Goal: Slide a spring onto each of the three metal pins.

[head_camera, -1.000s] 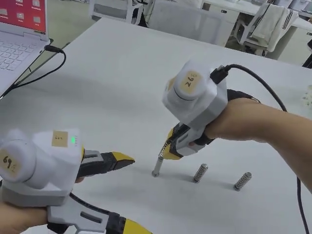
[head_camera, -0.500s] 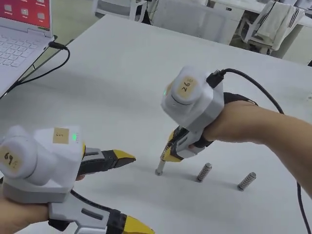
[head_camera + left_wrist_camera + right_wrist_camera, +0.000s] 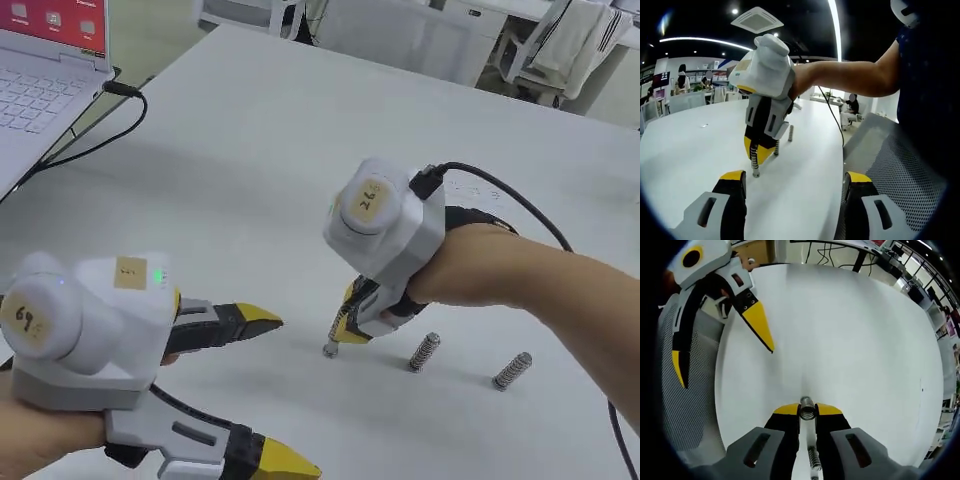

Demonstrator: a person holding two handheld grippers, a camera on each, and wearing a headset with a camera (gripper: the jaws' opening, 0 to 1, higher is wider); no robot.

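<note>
My right gripper (image 3: 346,325) is shut on a small coil spring (image 3: 807,408) and holds it over a short metal pin (image 3: 329,349) standing on the white table (image 3: 250,150). The spring (image 3: 754,155) sits around the pin's upper part, with the pin's foot (image 3: 756,173) showing below it. To the right, two more pins, one (image 3: 424,352) near and one (image 3: 511,370) farther out, each carry a spring. My left gripper (image 3: 270,395) is open and holds nothing, a little to the left of the first pin. Its yellow fingertips (image 3: 760,325) appear in the right gripper view.
A laptop (image 3: 40,60) with a black cable (image 3: 100,140) sits at the table's far left. The right gripper's cable (image 3: 520,210) trails back over the person's forearm (image 3: 530,280). Chairs (image 3: 560,40) stand beyond the far edge. A mesh chair seat (image 3: 890,160) lies beside the table.
The right gripper has come down with the spring, so less of the pin shows below its fingers. The left gripper has stayed where it was, open.
</note>
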